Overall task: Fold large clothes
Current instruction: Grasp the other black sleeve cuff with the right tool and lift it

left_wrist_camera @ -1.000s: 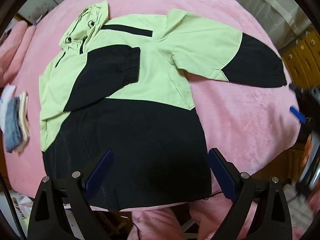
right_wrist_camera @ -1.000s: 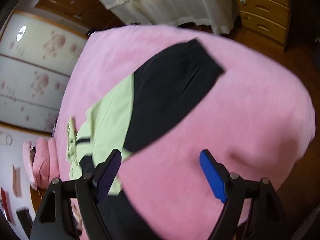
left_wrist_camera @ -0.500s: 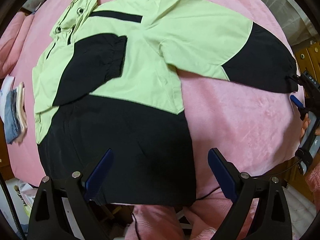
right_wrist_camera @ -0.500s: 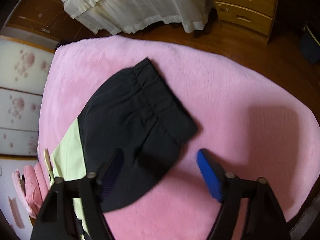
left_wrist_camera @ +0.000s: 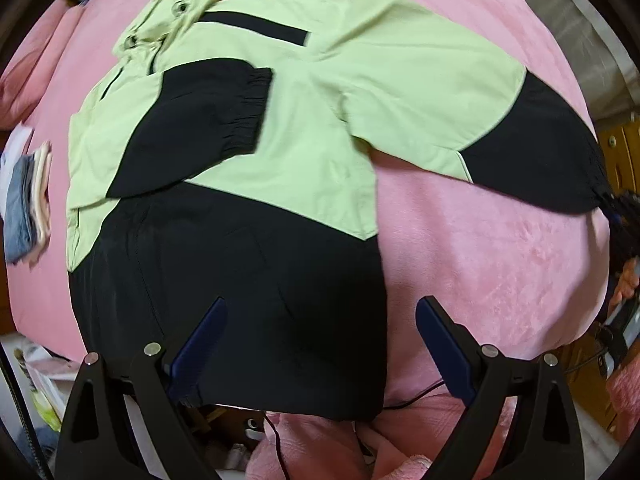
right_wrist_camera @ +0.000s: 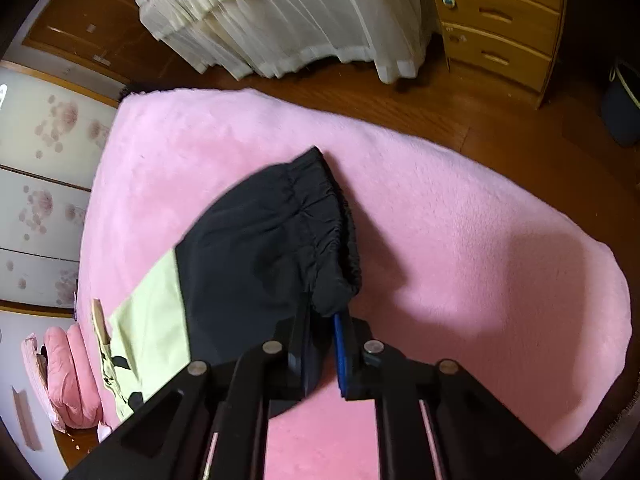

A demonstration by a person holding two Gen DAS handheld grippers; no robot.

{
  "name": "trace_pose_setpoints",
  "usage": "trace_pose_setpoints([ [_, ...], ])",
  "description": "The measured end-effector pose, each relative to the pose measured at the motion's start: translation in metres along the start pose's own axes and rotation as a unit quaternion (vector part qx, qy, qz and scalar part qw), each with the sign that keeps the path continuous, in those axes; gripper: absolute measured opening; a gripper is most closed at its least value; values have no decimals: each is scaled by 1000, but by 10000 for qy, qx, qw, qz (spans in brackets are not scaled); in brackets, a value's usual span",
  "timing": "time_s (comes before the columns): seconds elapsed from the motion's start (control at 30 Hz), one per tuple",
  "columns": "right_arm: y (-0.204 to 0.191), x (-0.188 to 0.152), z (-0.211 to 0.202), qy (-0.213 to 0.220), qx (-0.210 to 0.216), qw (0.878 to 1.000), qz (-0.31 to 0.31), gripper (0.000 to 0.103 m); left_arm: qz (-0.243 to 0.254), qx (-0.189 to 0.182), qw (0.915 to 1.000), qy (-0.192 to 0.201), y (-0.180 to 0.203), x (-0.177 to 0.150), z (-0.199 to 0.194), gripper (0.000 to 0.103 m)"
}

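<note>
A lime-green and black hooded jacket (left_wrist_camera: 280,140) lies spread on the pink bed (left_wrist_camera: 480,260). One sleeve (left_wrist_camera: 192,128) is folded across its chest; the other sleeve (left_wrist_camera: 532,140) stretches out to the right. My left gripper (left_wrist_camera: 320,344) hangs open above the black hem, holding nothing. In the right wrist view my right gripper (right_wrist_camera: 324,320) is closing, and its pads pinch the lower corner of the black elastic cuff (right_wrist_camera: 316,216) of the outstretched sleeve. The same gripper (left_wrist_camera: 620,208) shows at the sleeve's end in the left wrist view.
A stack of folded clothes (left_wrist_camera: 28,200) sits at the bed's left edge. Pink pillows (right_wrist_camera: 68,376) lie at the far end. Beyond the bed are wooden floor, a cream curtain (right_wrist_camera: 280,12), a wooden drawer chest (right_wrist_camera: 500,20) and a dark bin (right_wrist_camera: 620,108).
My right gripper came down to the sleeve's end and its jaws went from wide apart to pinching the cuff. My left gripper sank a little closer to the jacket, still open.
</note>
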State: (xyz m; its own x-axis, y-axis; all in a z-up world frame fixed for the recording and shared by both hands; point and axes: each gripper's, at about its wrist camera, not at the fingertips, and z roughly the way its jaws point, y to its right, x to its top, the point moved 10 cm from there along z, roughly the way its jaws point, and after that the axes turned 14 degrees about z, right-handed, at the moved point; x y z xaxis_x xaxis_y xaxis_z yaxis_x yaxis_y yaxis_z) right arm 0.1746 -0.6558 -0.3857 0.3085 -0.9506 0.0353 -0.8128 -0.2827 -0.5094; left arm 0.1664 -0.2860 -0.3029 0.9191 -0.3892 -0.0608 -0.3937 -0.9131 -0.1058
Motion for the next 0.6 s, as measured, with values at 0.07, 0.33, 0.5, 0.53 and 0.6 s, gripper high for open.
trace_pose_setpoints([
  [0.07,-6,-2,-12,125,113,9999,23,9,-135,-17,9998,109,-10,-4,-6,94],
  [0.33,-55,-35,-79,537,803,9944,-432,9,-518,155,9968,591,-72,-41,-31,94],
  [0.5,-104,-67,-124,850,1283,9854,-732,9,-736,121,9930,911,-124,-72,-42,94],
  [0.53,-116,-76,-133,928,1371,9827,-826,9,-742,149,9923,984,-137,-78,-45,94],
  [0.6,-144,-96,-149,1059,1533,9768,-1058,8,-740,175,9909,1112,-162,-87,-50,94],
])
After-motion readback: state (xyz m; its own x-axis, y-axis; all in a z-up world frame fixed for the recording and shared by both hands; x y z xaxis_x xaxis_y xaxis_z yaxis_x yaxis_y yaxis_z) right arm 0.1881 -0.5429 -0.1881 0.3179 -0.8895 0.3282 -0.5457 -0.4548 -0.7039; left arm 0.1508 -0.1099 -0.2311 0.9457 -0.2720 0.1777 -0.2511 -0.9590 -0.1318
